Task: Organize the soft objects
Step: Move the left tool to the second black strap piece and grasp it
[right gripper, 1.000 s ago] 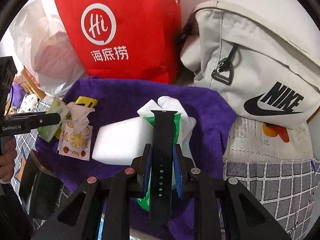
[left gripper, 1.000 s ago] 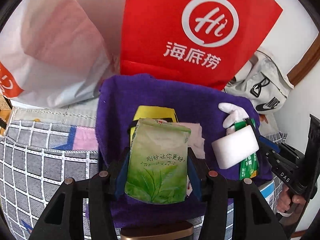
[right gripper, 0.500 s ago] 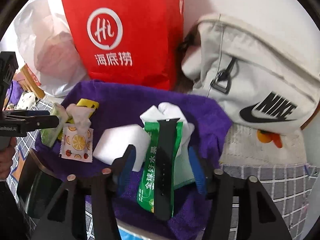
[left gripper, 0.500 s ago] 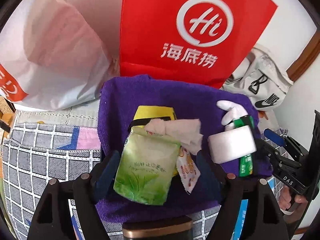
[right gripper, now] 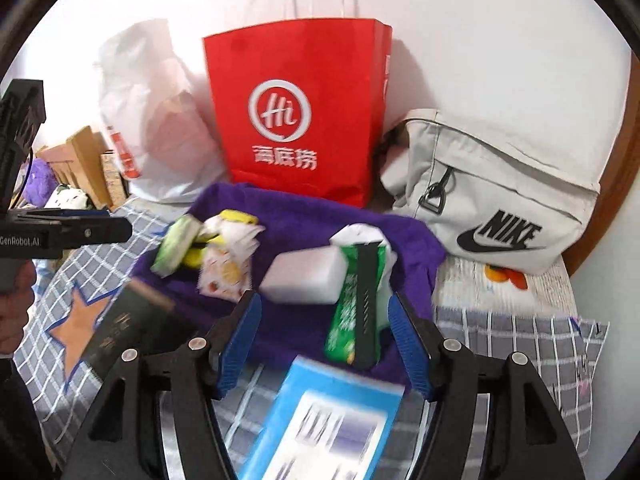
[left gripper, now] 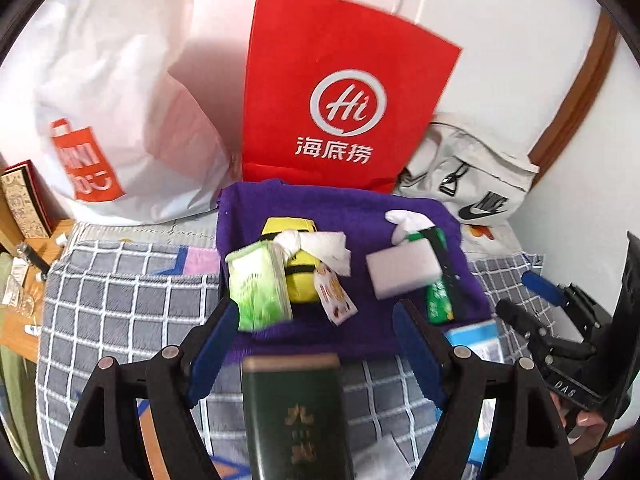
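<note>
The green tissue pack [left gripper: 260, 286] lies at the near-left edge of the purple towel [left gripper: 320, 204], leaning on the yellow pouch [left gripper: 298, 276], its long axis running away from the camera. It sits just ahead of the left claw [left gripper: 316, 338], closer to that claw's left finger [left gripper: 214, 334], so the left hand looks nearer. The white sponge [right gripper: 304, 276] and green sachet [right gripper: 346, 320] lie before the right claw [right gripper: 324, 336] (black strap [right gripper: 368, 300] on top). Both claws stand spread apart and empty.
</note>
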The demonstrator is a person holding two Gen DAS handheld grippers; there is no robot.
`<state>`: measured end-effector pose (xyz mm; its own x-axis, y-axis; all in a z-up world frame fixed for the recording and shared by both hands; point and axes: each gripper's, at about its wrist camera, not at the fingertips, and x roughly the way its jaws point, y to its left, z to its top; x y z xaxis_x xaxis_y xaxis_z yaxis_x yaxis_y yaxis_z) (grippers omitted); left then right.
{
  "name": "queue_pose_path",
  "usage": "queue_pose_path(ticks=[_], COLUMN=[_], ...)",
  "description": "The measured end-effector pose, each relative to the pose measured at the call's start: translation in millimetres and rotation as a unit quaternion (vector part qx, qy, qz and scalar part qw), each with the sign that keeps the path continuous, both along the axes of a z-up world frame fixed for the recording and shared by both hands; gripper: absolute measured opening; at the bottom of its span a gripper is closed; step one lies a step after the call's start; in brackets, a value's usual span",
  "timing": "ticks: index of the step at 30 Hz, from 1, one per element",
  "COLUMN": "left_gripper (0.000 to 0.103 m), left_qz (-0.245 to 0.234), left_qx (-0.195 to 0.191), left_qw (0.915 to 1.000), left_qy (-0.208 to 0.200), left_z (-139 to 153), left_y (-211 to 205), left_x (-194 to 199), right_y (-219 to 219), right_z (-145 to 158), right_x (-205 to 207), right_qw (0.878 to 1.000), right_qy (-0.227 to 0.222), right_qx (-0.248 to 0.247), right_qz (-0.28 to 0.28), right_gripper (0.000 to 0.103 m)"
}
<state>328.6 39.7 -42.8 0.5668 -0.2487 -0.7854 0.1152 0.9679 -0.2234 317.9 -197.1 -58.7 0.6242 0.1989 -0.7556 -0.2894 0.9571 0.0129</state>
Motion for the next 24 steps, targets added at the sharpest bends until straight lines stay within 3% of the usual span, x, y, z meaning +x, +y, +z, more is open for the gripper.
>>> queue_pose_path(ticks=[6,11,24], left_gripper=[0.078,0.078,0.076], left_qz=[0.004,0.011,0.004], left_qx=[-0.006,-0.011,-0.017], left_qw=[0.9994,0.9987,0.9998], left_qy=[-0.033,-0.049,0.003], left_z=[18,21,-44], left_y=[0,3,-8], left_x=[-50,-88,-157], right_y=[2,7,-1], right_z=[7,6,-16], right_x=[-50,-87,-153], right_qw=[0.999,0.999,0.995], right_qy=[0.018,0.022,0.050], right_qx=[0.038,0.033,0.087], right_qz=[0.008,0.011,0.003], right_gripper=[0.066,0.066,0.066])
